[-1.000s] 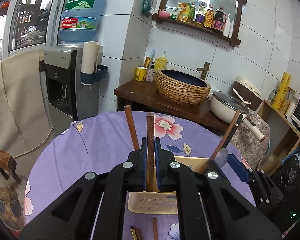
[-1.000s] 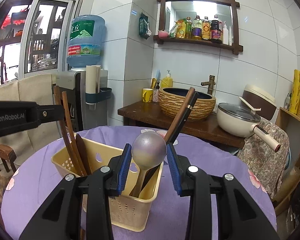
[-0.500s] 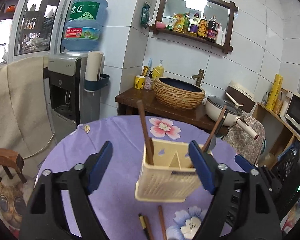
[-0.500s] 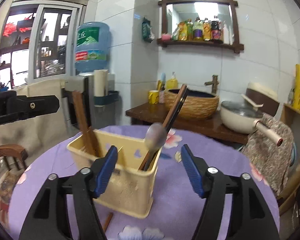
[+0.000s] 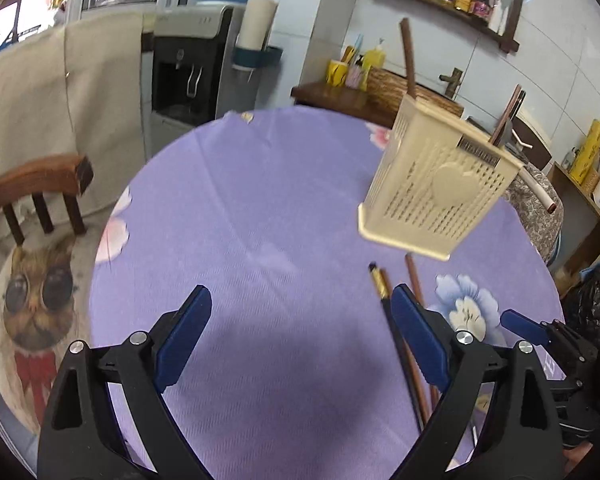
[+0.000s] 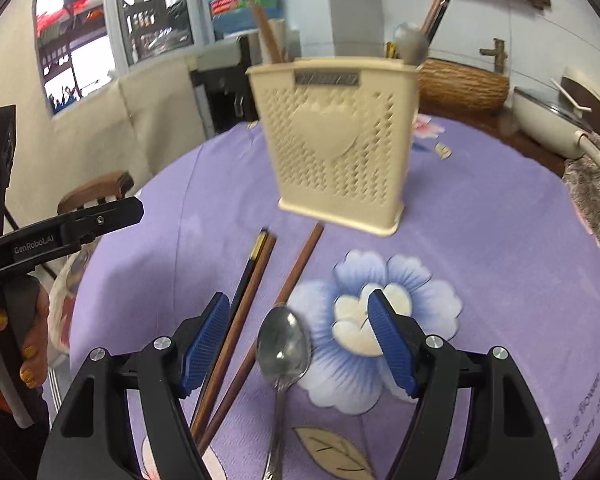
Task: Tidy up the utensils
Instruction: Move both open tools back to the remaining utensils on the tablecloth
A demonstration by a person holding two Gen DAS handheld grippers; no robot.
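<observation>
A cream utensil holder (image 6: 336, 144) stands on the purple table with chopsticks (image 6: 266, 34) and a spoon (image 6: 410, 42) in it; it also shows in the left wrist view (image 5: 436, 188). My right gripper (image 6: 296, 344) is open and empty above a metal spoon (image 6: 284, 352) that lies on the cloth. Several loose chopsticks (image 6: 256, 280) lie left of the spoon and run under the left pad. My left gripper (image 5: 300, 332) is open and empty over bare cloth, with the loose chopsticks (image 5: 396, 320) by its right finger.
The round table has a purple flowered cloth (image 5: 260, 220). A wooden chair (image 5: 32, 192) stands at the left. A water dispenser (image 5: 192, 64) and a wooden counter with a woven basin (image 6: 464, 84) and a pot (image 6: 548, 128) stand behind the table.
Both grippers let go of utensils in the holder, opened wide, pulled back and tilted down toward the table. The right one now hangs over the lying spoon.
</observation>
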